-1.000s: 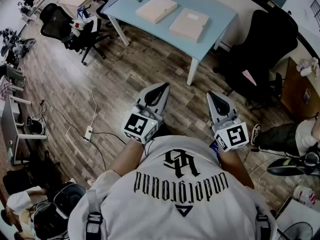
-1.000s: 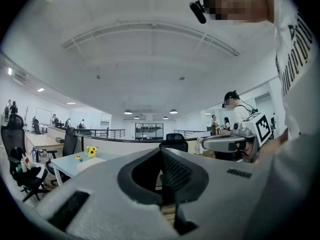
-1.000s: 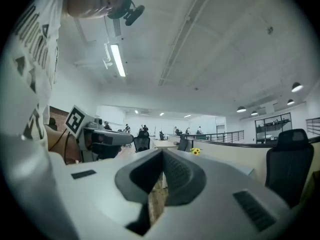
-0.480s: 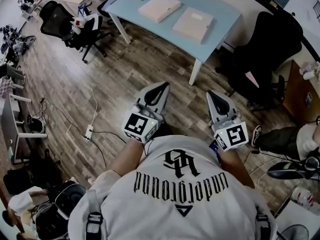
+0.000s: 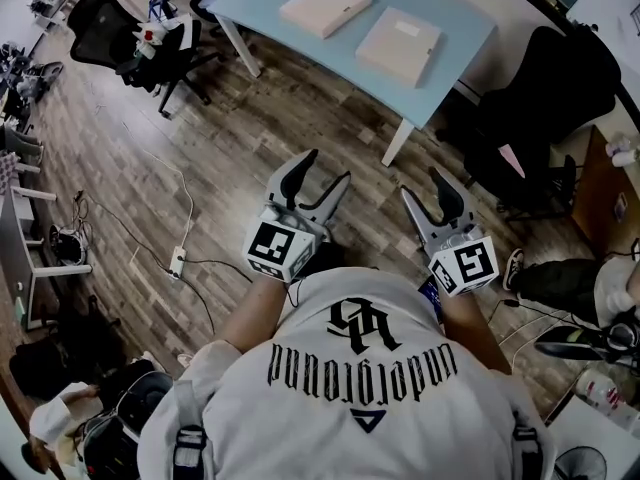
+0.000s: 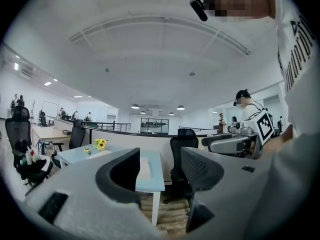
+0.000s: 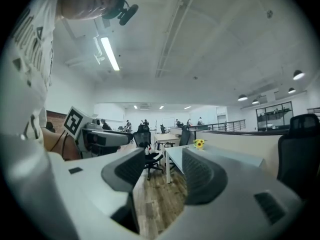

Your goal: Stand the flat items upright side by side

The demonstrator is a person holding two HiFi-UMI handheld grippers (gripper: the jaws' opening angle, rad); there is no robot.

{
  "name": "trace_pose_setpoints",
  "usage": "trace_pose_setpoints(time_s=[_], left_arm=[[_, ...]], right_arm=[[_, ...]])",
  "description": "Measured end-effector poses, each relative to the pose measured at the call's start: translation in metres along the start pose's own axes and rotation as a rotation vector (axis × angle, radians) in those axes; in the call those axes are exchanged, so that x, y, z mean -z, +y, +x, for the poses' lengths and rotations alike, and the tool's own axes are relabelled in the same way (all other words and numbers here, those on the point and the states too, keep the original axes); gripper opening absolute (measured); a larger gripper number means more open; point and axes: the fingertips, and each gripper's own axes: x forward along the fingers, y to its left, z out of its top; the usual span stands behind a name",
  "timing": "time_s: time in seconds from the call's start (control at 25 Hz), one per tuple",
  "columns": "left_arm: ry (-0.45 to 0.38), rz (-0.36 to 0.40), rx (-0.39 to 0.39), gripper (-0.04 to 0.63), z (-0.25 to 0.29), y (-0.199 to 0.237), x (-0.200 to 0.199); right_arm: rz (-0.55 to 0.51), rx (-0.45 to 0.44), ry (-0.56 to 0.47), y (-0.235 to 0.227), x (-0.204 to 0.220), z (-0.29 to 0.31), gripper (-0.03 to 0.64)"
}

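Two flat items: lay flat on desk, 12 o'clock; none stood.
Left gripper: just spread, empty.
Right gripper: just spread, empty.

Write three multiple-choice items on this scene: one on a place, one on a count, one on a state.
1. Where do the flat tan items lie?
A. on the wooden floor
B. on a black chair
C. on the light blue table

2. How many flat tan items are there?
A. one
B. two
C. four

3. How do the jaws of the left gripper and the right gripper stand?
A. apart, with nothing between them
B. shut on a flat item
C. pressed together, empty

Answers:
1 C: the head view shows both lying flat on the tabletop, ahead of the grippers.
2 B: only two are on the table, side by side and apart.
3 A: both pairs have just been opening, and each gripper view shows only floor and furniture through the gap.
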Motion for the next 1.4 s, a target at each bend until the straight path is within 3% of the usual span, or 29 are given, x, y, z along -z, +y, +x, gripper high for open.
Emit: trace_pose_setpoints(time_s=[0.6, 1.08, 1.4], left_arm=[[0.02, -0.019, 0.075, 0.264, 0.018, 0.161, -0.013], [0.043, -0.024, 0.083, 0.273, 0.037, 0.205, -0.003], [0.082, -0.019, 0.096, 0.275, 0.094, 0.234, 0.007]], right_arm=[[-0.031, 0.039, 0.04, 0.013, -0.018, 0.155, 0.25], [-0.013, 0.069, 0.058, -0.013, -0.009, 0.199, 0.25], [0.017, 0.067, 0.073, -0.063, 0.004, 0.245, 0.252]])
